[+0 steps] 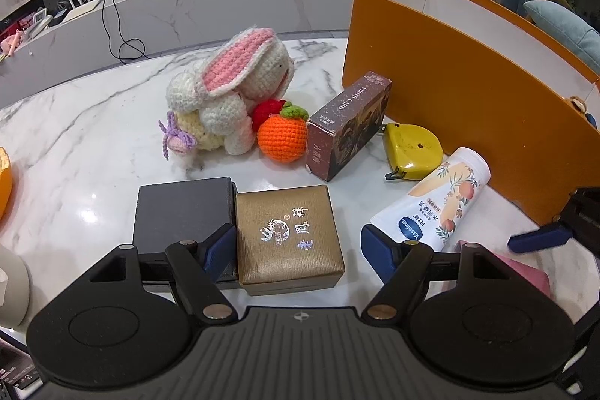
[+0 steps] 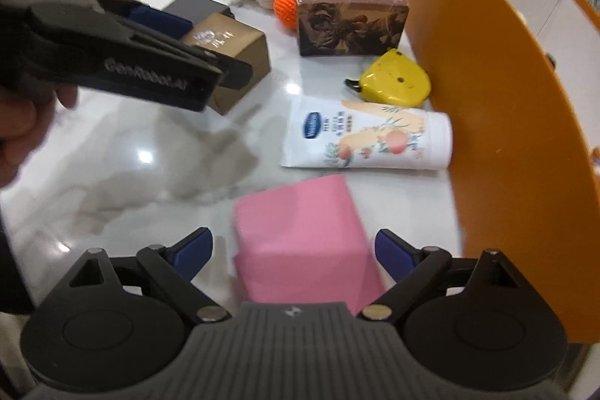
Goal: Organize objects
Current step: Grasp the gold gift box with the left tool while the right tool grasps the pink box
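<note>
Both grippers spread, nothing clamped: left gripper straddling gold box, right gripper flanking pink box (pads apart), likely staged for orange bin nearby.

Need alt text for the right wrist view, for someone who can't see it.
The open right gripper straddles a pink box on the marble table, pads apart from its sides. Beyond lie a lotion tube, a yellow tape measure and a tall orange box; the left gripper hangs over a gold box.
</note>
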A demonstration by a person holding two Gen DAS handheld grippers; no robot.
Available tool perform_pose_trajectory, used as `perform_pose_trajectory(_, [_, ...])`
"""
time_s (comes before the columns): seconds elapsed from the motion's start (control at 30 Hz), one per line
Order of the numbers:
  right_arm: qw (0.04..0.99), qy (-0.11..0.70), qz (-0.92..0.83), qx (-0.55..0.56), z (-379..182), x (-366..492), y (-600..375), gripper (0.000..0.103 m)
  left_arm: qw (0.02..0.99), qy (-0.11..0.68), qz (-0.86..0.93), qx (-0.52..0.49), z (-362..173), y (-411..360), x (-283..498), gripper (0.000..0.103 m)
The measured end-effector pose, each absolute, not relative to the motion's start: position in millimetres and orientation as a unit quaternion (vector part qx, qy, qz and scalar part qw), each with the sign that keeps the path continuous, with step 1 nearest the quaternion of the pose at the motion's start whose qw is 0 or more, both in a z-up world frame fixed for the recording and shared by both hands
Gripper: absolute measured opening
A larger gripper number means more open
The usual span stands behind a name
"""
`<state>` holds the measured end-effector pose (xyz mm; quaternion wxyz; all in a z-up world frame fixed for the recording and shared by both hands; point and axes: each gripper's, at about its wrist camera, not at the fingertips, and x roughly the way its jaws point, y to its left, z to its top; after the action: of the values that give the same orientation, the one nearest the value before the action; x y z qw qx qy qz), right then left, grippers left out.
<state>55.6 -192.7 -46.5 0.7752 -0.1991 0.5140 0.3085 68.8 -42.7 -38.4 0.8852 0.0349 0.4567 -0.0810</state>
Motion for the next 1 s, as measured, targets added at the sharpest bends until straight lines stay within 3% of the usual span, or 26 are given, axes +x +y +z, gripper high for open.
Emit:
perform_pose_trajectory(0.27, [0.763, 0.528, 0.297, -0.224, -59.4, 58.4, -195.2, 0.088, 0.888, 0.451, -0.074, 0.051, -41.3, -50.9, 67.1, 0.091])
perform_pose_trajectory(0.5, [0.762, 0.526, 0.302, -0.229, -57.9, 55.2, -190.8, 0.087, 0.881, 0.464, -0.068, 0.060, -42.7, -51.3, 66.7, 0.072])
perform_pose_trajectory(0.83, [0.762, 0.527, 0.301, -0.228, -57.8, 54.1, -190.4, 0.087, 0.870, 0.483, -0.095, -0.010, -37.1, -36.0, 65.4, 0.071])
perform_pose_trajectory(1.0, [0.762, 0.526, 0.299, -0.229, -57.7, 52.9, -190.6, 0.087, 0.865, 0.490, -0.108, 0.009, -35.8, -43.5, 55.2, 0.071])
